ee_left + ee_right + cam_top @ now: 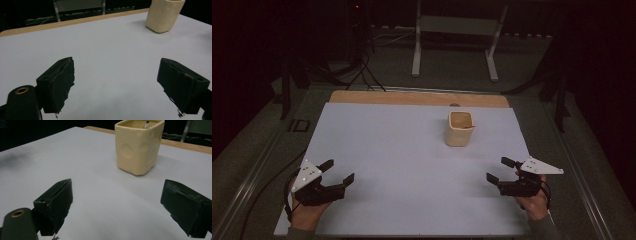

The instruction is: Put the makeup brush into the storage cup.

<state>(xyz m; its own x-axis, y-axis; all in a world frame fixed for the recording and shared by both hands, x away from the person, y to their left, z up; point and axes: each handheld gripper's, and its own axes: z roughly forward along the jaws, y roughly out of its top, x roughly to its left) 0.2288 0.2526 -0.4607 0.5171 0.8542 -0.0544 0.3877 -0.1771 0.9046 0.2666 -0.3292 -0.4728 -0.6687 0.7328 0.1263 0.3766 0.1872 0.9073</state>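
The left claw (340,172) hovers low over the white sheet (402,165) on the bench (422,97), well to the left of and nearer the person than the cream cup (459,129), its jaws spread wide with nothing between them. The cup stands upright on the sheet near the bench's far edge. The right claw (500,170), right of and nearer than the cup, also gapes wide and empty.
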